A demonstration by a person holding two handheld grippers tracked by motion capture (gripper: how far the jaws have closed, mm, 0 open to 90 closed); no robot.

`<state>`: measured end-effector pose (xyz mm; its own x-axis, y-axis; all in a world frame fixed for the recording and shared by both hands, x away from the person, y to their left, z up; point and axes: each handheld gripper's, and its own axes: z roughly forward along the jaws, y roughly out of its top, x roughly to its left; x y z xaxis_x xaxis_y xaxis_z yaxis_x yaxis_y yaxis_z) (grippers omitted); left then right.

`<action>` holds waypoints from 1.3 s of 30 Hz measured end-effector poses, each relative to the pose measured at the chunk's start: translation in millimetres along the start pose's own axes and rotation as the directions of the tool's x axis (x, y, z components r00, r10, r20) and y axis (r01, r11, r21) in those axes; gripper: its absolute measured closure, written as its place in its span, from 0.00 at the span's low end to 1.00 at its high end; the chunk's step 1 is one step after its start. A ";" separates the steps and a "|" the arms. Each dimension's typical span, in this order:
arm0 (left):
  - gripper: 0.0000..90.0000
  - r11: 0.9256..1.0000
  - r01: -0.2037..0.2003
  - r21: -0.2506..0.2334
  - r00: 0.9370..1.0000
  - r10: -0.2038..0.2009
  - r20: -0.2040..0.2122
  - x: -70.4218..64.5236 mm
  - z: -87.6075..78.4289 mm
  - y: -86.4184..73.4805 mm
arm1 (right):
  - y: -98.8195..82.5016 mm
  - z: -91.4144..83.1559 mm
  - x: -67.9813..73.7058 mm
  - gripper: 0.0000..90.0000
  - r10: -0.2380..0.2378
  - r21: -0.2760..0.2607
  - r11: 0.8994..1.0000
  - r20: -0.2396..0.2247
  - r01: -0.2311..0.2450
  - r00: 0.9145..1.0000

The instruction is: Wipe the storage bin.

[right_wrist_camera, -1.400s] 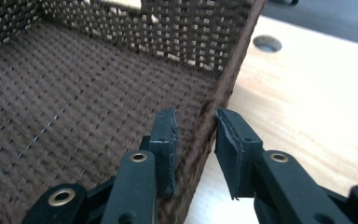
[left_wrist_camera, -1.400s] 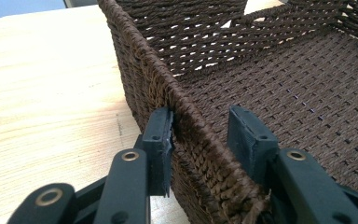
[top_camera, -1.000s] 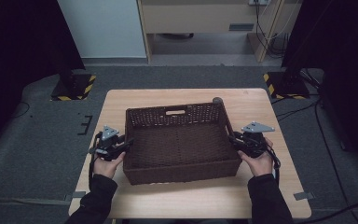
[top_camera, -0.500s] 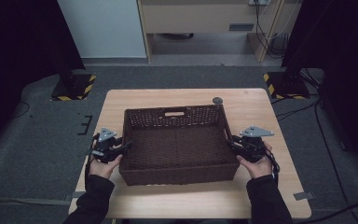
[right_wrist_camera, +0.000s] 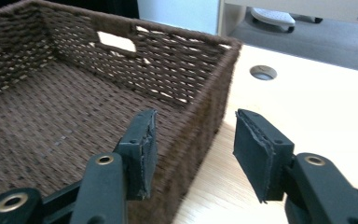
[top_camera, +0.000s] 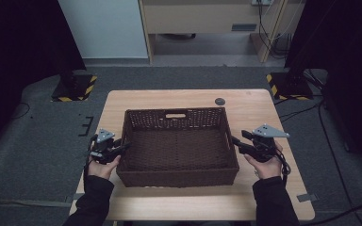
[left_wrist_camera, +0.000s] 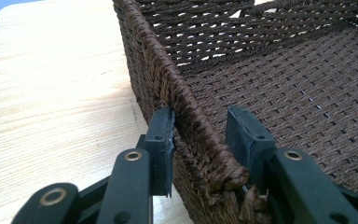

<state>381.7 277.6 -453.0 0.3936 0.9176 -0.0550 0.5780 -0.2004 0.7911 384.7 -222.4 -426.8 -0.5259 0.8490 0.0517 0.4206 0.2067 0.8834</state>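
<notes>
A dark brown woven basket (top_camera: pixel 176 112) sits empty on the wooden table (top_camera: pixel 259 113), with a handle slot in its far wall. My left gripper (top_camera: pixel 122 147) straddles the basket's left wall (left_wrist_camera: pixel 168 79). Its jaws have just been closing around the rim; the outer pad (left_wrist_camera: pixel 161 140) touches the weave and the inner pad (left_wrist_camera: pixel 247 135) stands a little off it. My right gripper (top_camera: pixel 234 140) straddles the right wall (right_wrist_camera: pixel 214 93). Its jaws have just been opening, and the outer pad (right_wrist_camera: pixel 256 149) is well clear of the wall.
A round cable hole (top_camera: pixel 220 101) lies in the table behind the basket's right corner. Bare tabletop runs along both sides and the front edge. Striped stand bases (top_camera: pixel 75 87) stand on the floor beyond the table's far corners.
The basket has shifted slightly left and toward me. The right gripper's jaws have spread off the right wall. Both hands stay about where they were.
</notes>
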 end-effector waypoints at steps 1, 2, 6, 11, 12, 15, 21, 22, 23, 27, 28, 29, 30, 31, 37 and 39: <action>0.69 1.000 0.001 0.000 1.000 -0.001 0.001 0.5 -0.1 -0.1 | -1.3 -0.3 -2.4 0.53 -0.005 0.002 1.000 0.004 0.005 1.000; 0.69 1.000 0.000 0.002 1.000 0.000 0.001 0.8 -0.4 -0.1 | -3.2 -0.3 -5.0 0.52 -0.006 0.007 1.000 0.013 0.006 1.000; 0.69 1.000 -0.006 0.005 1.000 0.006 -0.002 1.4 -1.7 -0.7 | -10.3 0.2 -12.1 0.49 -0.005 0.030 1.000 0.032 0.004 0.999; 0.69 1.000 0.005 0.000 1.000 -0.005 -0.002 2.6 -2.9 -1.7 | -20.3 -2.2 -17.9 0.46 -0.002 0.048 0.999 0.056 0.000 0.998; 0.69 1.000 0.001 0.003 1.000 -0.001 -0.001 3.5 -3.3 -1.8 | -21.5 -3.3 -18.9 0.46 -0.002 0.052 0.999 0.059 -0.001 0.998; 0.69 1.000 0.003 0.004 1.000 -0.003 0.000 4.5 -3.8 -2.1 | -26.3 -8.3 -23.4 0.45 -0.003 0.052 0.999 0.078 -0.001 0.997; 0.69 1.000 0.011 0.004 1.000 -0.011 0.007 9.9 -5.6 -3.1 | -36.8 -19.0 -33.0 0.44 0.020 0.066 0.997 0.125 -0.029 0.992; 0.69 1.000 0.013 0.004 1.000 -0.013 0.007 10.8 -6.0 -3.4 | -39.4 -21.2 -34.8 0.43 0.021 0.071 0.997 0.132 -0.031 0.991; 0.69 1.000 0.017 0.001 1.000 -0.017 0.010 11.5 -6.2 -3.7 | -41.5 -22.3 -36.1 0.43 0.023 0.071 0.997 0.141 -0.033 0.990; 0.69 1.000 0.013 0.006 1.000 -0.013 0.011 13.3 -7.2 -4.2 | -47.7 -28.4 -41.7 0.42 0.029 0.077 0.996 0.163 -0.042 0.986; 0.69 1.000 0.013 0.006 1.000 -0.013 0.010 13.2 -7.2 -4.2 | -49.8 -30.4 -43.7 0.42 0.038 0.074 0.996 0.170 -0.051 0.985; 0.69 1.000 0.012 0.006 1.000 -0.012 0.009 13.0 -7.2 -4.2 | -51.6 -31.8 -45.5 0.42 0.041 0.075 0.996 0.176 -0.055 0.984; 0.69 1.000 0.013 0.006 1.000 -0.013 0.009 12.9 -7.2 -4.2 | -53.1 -33.0 -46.8 0.42 0.045 0.077 0.995 0.181 -0.060 0.982; 0.69 1.000 0.014 0.005 1.000 -0.014 0.009 13.0 -7.2 -4.3 | -55.9 -34.8 -49.2 0.42 0.048 0.082 0.995 0.188 -0.064 0.981; 0.68 1.000 0.020 0.002 1.000 -0.020 0.016 13.6 -6.9 -4.7 | -72.0 -41.6 -58.9 0.43 0.073 0.114 0.988 0.236 -0.102 0.969; 0.68 1.000 0.019 0.002 1.000 -0.019 0.017 13.6 -6.9 -4.6 | -78.6 -43.1 -60.4 0.43 0.074 0.128 0.986 0.241 -0.107 0.968</action>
<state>379.5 293.4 -453.2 0.3944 0.9155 -0.0799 0.5869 -0.1841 0.7885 351.5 -310.9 -479.3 -0.2997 0.9540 0.0031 0.5658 0.1751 0.8057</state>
